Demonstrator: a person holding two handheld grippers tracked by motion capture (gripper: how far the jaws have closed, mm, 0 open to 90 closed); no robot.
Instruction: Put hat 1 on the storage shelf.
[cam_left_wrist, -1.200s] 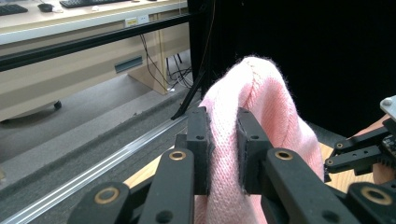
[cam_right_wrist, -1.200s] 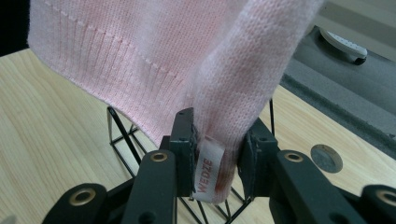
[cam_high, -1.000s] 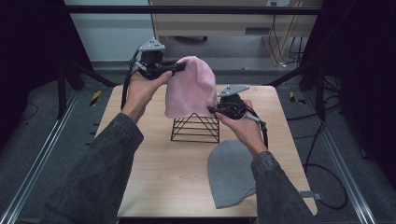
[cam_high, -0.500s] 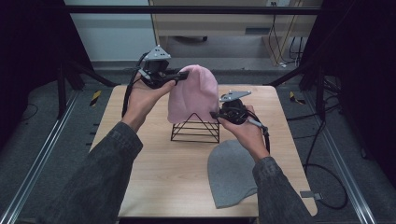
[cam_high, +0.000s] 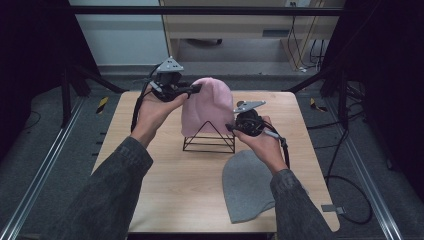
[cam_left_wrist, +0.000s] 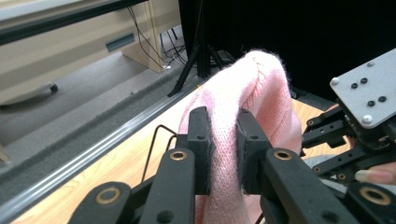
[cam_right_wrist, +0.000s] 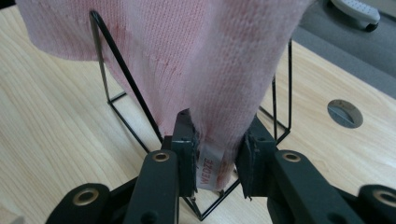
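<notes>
A pink knit beanie (cam_high: 207, 107) drapes over a black wire pyramid stand (cam_high: 209, 142) at the middle of the table. My left gripper (cam_high: 197, 89) is shut on the beanie's upper left side, and the left gripper view shows the fabric (cam_left_wrist: 252, 93) pinched between its jaws (cam_left_wrist: 223, 135). My right gripper (cam_high: 229, 127) is at the beanie's lower right hem, shut on the knit (cam_right_wrist: 187, 56), with a white label hanging between its jaws (cam_right_wrist: 217, 149). The stand's wires (cam_right_wrist: 126, 88) pass under the hem.
A grey beanie (cam_high: 250, 185) lies flat on the wooden table (cam_high: 165, 190) near the front right, under the right forearm. A round grey cable port (cam_right_wrist: 344, 113) sits in the tabletop beyond the stand. Black frame posts flank the table.
Both grippers have come down a little with the pink beanie, the left one also shifting slightly right. The beanie now sits lower over the stand.
</notes>
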